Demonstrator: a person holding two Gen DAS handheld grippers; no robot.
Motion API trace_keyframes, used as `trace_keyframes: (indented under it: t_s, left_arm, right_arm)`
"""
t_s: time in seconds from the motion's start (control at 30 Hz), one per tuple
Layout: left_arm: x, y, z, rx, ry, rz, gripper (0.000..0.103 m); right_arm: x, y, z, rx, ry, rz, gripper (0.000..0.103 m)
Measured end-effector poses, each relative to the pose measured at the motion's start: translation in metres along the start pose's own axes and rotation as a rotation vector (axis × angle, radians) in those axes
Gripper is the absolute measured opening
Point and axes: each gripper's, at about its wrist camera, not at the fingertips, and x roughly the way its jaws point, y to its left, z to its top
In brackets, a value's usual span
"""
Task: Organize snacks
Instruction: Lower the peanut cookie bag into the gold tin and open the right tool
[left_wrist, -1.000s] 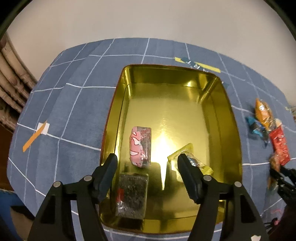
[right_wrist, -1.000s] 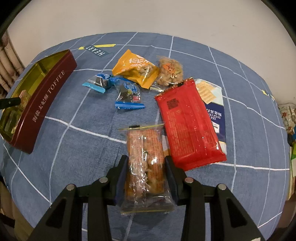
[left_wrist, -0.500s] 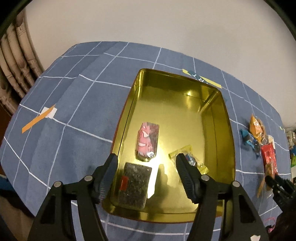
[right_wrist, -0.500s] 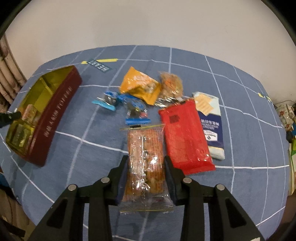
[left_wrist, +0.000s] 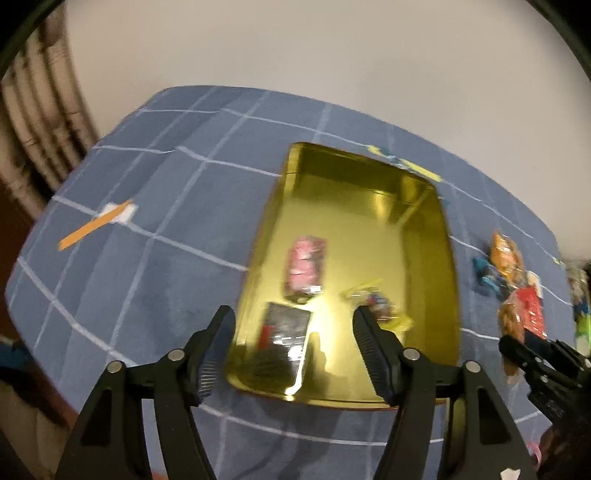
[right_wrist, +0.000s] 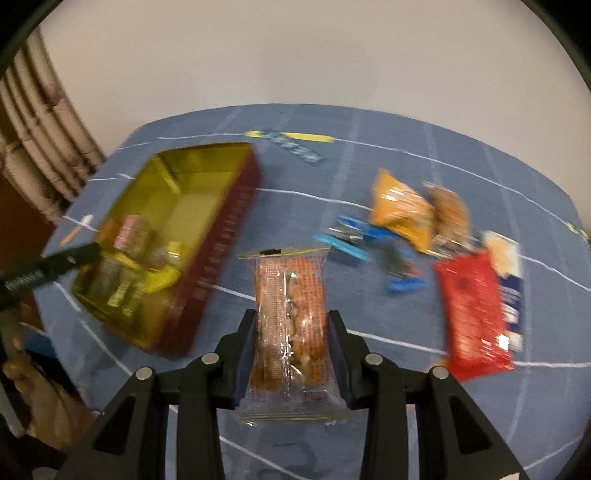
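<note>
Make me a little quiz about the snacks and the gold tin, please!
1. True or false: the right gripper is shut on the clear packet of orange-brown biscuits.
2. What is between the fingers of the left gripper? A) a snack B) nothing C) a lid
3. Fill in: the pink wrapped snack lies inside the gold-lined rectangular metal tin, while the flat red foil packet lies on the blue checked ____.

Key: 1 true. 2 B, the fingers are spread, hovering over the tin's near end. 3 tablecloth.
</note>
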Motion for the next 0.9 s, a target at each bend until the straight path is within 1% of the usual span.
trace_keyframes:
  t_s: [0.03, 0.1, 0.13, 0.17, 0.23, 0.37, 0.53, 0.6, 0.7, 0.83, 0.9]
  left_arm:
    - [-0.002, 0.005, -0.001, -0.007, -0.008, 0.042, 0.066]
    - [-0.006, 0.013, -0.002, -0.015, -0.022, 0.088, 0.069]
    - [-0.009, 0.017, -0.003, -0.017, -0.038, 0.123, 0.070]
    - [-0.010, 0.021, -0.003, -0.018, -0.046, 0.143, 0.072]
    - [-0.011, 0.027, -0.004, -0.025, -0.051, 0.169, 0.073]
    - [-0.010, 0.041, -0.003, -0.073, -0.035, 0.163, 0.073]
    - [-0.011, 0.045, -0.001, -0.097, -0.043, 0.168, 0.073]
    - [-0.009, 0.045, -0.001, -0.100, -0.037, 0.172, 0.073]
    - [-0.008, 0.046, -0.001, -0.107, -0.028, 0.154, 0.073]
    - [-0.005, 0.049, -0.001, -0.121, -0.014, 0.159, 0.073]
    - [-0.004, 0.050, -0.001, -0.132, -0.007, 0.145, 0.073]
  right_arm:
    - [0.001, 0.009, 0.003, -0.004, 0.000, 0.024, 0.038]
    - [0.003, 0.028, 0.011, -0.022, -0.005, 0.062, 0.038]
    - [0.003, 0.036, 0.014, -0.032, -0.007, 0.071, 0.038]
    - [0.004, 0.046, 0.018, -0.044, -0.009, 0.084, 0.038]
    - [0.007, 0.060, 0.024, -0.058, -0.009, 0.104, 0.038]
    - [0.019, 0.086, 0.035, -0.069, -0.003, 0.129, 0.038]
    - [0.037, 0.097, 0.040, -0.030, 0.039, 0.158, 0.038]
    - [0.044, 0.101, 0.039, -0.028, 0.046, 0.147, 0.038]
    - [0.053, 0.105, 0.037, -0.027, 0.061, 0.137, 0.038]
    - [0.063, 0.105, 0.033, -0.014, 0.086, 0.129, 0.038]
    - [0.068, 0.105, 0.033, -0.008, 0.096, 0.118, 0.038]
